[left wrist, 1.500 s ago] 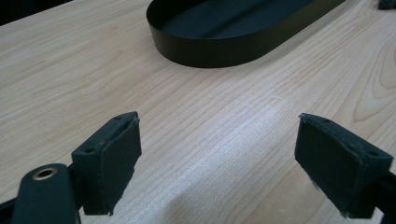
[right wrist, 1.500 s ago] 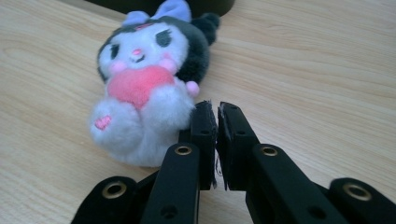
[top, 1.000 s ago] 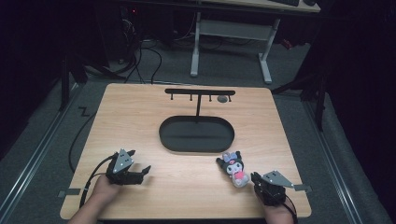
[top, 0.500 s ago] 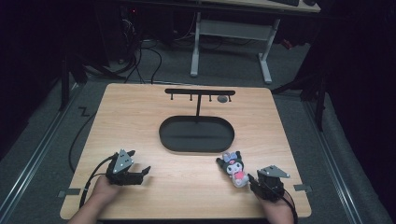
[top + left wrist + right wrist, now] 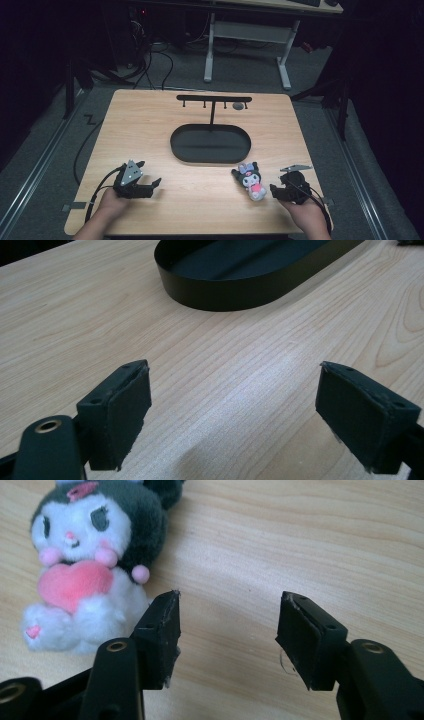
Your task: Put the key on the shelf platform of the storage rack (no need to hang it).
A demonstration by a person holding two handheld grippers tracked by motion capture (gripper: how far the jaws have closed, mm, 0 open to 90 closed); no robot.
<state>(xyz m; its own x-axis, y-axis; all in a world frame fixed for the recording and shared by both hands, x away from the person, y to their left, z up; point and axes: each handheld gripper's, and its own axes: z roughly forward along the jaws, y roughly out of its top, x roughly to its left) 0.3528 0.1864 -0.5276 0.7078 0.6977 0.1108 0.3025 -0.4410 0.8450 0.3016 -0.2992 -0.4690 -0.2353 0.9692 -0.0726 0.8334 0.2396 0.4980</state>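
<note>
I see both the left gripper [image 5: 150,186] and right gripper [image 5: 227,630] spread wide and empty, the plush toy [image 5: 90,565] cut off at top

The tabletop [image 5: 150,130] is bright under a light from above, the room around it is dark, and close views look soft.

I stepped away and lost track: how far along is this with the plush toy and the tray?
Nothing looks done: the plush toy lies on the table, outside the black tray. In hand: nothing; the right gripper is open beside the toy, the left gripper open over bare wood. Grasping and any placing remain.
</note>
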